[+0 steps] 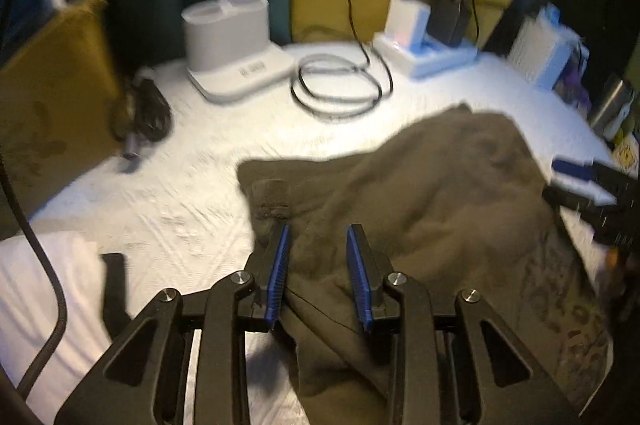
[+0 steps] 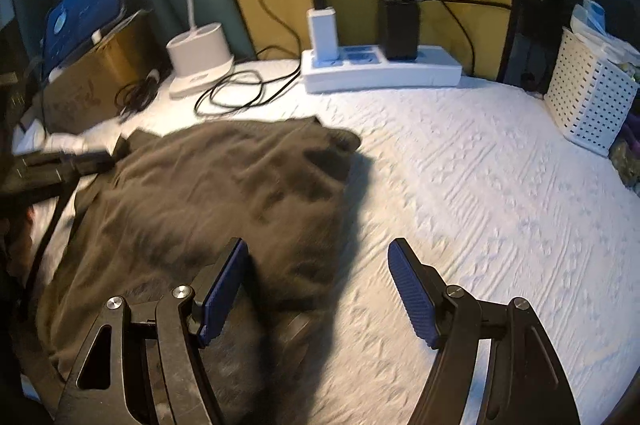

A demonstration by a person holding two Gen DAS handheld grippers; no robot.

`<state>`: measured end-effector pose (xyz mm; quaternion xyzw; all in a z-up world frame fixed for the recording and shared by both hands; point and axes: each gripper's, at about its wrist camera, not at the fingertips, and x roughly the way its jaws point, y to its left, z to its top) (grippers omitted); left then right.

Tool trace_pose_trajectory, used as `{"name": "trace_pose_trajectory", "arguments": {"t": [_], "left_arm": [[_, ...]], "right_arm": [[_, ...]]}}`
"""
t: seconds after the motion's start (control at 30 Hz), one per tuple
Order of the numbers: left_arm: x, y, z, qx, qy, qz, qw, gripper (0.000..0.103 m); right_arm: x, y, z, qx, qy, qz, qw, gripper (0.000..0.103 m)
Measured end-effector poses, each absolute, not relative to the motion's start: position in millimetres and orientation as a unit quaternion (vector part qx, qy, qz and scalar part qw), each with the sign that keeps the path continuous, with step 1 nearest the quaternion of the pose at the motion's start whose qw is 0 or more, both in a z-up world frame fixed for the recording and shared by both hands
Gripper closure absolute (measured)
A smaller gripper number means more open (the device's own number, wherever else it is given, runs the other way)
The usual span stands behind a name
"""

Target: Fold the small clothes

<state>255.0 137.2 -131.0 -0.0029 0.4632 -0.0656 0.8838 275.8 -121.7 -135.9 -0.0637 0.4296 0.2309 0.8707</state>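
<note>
Left wrist view: at the far left edge of the white textured surface (image 1: 192, 193) a yellow-brown box (image 1: 52, 97) is seen, with a tangle of dark cord (image 1: 144, 113) lying just beside it. Further right, along the back edge, a white lamp base (image 1: 232, 45) stands, then a coiled black cable (image 1: 340, 85), then a white power strip (image 1: 424, 53) carrying a white charger and a black adapter. A white perforated basket (image 1: 536, 53) sits near the back right corner. The dark olive garment (image 1: 440, 193) is spread, crumpled, across the middle and near right part of the surface. The left gripper (image 1: 318, 257) is held over the garment's near left part; its blue pads (image 1: 280, 277) are set a modest gap apart, cloth is seen between and below them, and they are not pressed on it. At the right edge of this view the right gripper (image 1: 588, 185) is seen beside the garment's right side.

Right wrist view: the left gripper (image 2: 88, 159) appears at the far left, at the garment's (image 2: 224, 193) far left corner. The lamp base (image 2: 200, 57), cable (image 2: 236, 93) and power strip (image 2: 380, 69) line the back edge, with the basket (image 2: 588, 93) at the right edge. The right gripper (image 2: 318, 289) is held with its jaws wide apart and nothing gripped: its left pad is over the garment's near right edge, its right pad over bare surface (image 2: 480, 185). The picture is blurred.
</note>
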Motion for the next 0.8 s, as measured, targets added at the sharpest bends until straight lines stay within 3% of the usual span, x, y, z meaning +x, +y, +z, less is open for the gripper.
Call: {"name": "trace_pose_trajectory", "arguments": {"t": [0.13, 0.17, 0.2, 0.4, 0.8], "left_arm": [[255, 131, -137, 0.01, 0.466, -0.08, 0.881, 0.074], [255, 129, -138, 0.016, 0.463, -0.084, 0.882, 0.079], [254, 128, -139, 0.022, 0.46, -0.086, 0.883, 0.098], [254, 136, -123, 0.022, 0.425, -0.063, 0.903, 0.101], [260, 155, -130, -0.019, 0.443, -0.029, 0.896, 0.096]], "right_arm": [[293, -129, -138, -0.039, 0.435, 0.229, 0.87, 0.031], [298, -131, -139, -0.03, 0.437, 0.231, 0.869, 0.035], [302, -131, -141, -0.025, 0.441, 0.233, 0.867, 0.043], [319, -122, -150, -0.005, 0.451, 0.254, 0.856, 0.076], [333, -103, -149, -0.036, 0.443, 0.236, 0.864, 0.076]]}}
